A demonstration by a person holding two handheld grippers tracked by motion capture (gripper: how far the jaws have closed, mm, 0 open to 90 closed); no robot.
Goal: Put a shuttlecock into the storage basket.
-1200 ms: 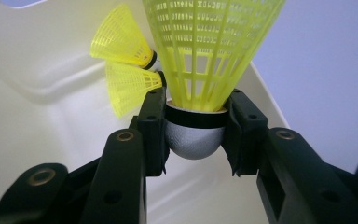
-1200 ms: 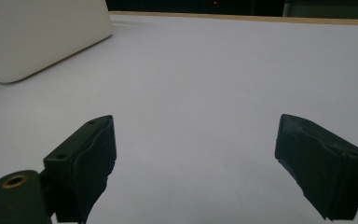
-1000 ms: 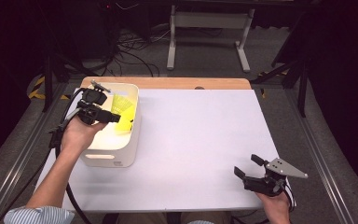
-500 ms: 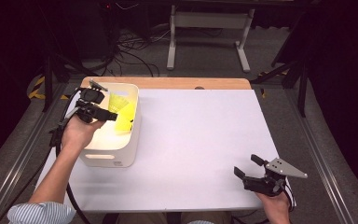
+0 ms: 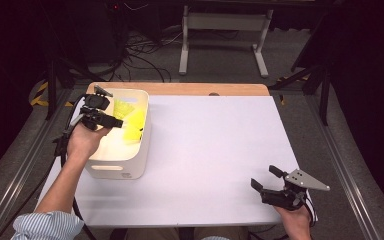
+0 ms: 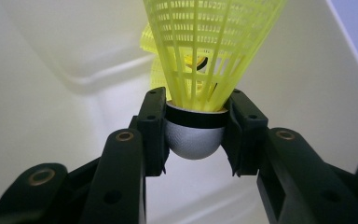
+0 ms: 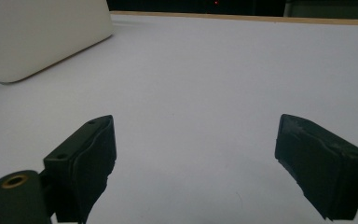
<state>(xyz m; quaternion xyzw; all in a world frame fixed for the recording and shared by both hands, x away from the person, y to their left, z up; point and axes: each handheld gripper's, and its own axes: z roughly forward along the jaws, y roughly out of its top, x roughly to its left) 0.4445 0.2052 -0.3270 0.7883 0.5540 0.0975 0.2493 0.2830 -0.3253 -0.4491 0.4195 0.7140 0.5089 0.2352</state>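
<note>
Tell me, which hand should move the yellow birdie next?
Left, probably. The left gripper already clamps the yellow shuttlecock by its cap over the white bin. The right gripper sits open, far across the table.

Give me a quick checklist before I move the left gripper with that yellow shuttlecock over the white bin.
1. Grip on the shuttlecock: ok. The left gripper has both jaws clamped on its rounded cork base.
2. Skirt free of the jaws: ok. The yellow mesh fans out beyond the jaw tips, uncrushed.
3. Position: ok. The shuttlecock sits over the inside of the white bin.
4. Other contents: at least one more yellow shuttlecock lies in the bin; whether the skirts touch, cannot tell.
5. Right gripper: ok. Open, holding nothing, low over the white table, well away from the bin.
</note>
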